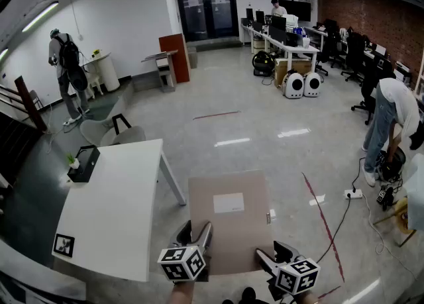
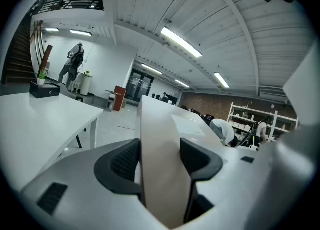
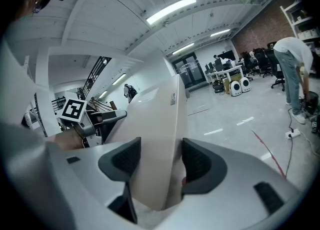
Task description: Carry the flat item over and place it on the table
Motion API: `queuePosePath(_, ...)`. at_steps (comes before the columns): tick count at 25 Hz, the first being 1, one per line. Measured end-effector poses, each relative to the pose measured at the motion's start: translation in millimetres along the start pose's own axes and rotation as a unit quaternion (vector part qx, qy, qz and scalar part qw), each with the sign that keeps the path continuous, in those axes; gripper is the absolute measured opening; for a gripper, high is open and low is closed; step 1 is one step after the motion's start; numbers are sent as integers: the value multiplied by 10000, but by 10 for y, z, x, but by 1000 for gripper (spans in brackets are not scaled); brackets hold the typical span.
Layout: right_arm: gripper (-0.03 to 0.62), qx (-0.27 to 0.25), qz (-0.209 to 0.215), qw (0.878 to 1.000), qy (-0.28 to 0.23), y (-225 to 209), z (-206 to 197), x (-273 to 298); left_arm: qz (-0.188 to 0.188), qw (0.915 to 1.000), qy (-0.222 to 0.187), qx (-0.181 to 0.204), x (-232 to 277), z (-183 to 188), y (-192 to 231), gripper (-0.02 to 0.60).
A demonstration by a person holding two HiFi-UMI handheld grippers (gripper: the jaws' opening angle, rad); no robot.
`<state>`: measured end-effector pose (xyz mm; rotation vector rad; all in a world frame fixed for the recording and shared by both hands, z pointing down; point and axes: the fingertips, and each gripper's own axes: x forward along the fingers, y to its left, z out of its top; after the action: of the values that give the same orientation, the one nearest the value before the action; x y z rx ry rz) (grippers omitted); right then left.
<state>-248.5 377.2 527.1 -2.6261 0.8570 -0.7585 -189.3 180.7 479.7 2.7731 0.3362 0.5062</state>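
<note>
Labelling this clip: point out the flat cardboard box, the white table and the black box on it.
flat cardboard box [image 1: 225, 240], head view, top face below its label
white table [image 1: 119, 206], head view, bare tabletop
black box [image 1: 85, 163], head view, its top

Table: a white table [image 1: 119, 210] is standing on the floor at the left, and most of its top is showing bare.
Table, far left edge: a black box [image 1: 86, 165] is sitting there, with a small green plant [image 1: 71, 159] standing at its left end.
Table, near corner: a square black-and-white marker [image 1: 63, 245] is lying flat.
Floor: a glossy grey floor [image 1: 232, 97] is reflecting the ceiling lights.
Floor marks: a long red tape line [image 1: 323, 220] is running right of the table, and a shorter one [image 1: 216, 115] is lying farther off.
Floor, right: a white power strip [image 1: 353, 194] is lying with a black cable [image 1: 339, 223] trailing from it.
Beyond the table: grey chairs [image 1: 109, 134] are standing at its far end.
</note>
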Motion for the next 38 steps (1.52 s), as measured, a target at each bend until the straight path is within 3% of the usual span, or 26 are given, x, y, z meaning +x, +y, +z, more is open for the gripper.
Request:
queuePosePath(25, 261, -9, 204, 9998, -4, -587, 185, 22, 280, 9995, 92, -120, 455, -126, -309, 258)
queuePosePath(33, 261, 66, 100, 9999, 17, -838, 379, 417, 220, 9996, 163, -62, 965, 4, -175, 258)
queuePosePath(38, 262, 37, 14, 10000, 0, -960, 673, 928, 134, 9997, 184, -135, 1472, 226, 123, 258)
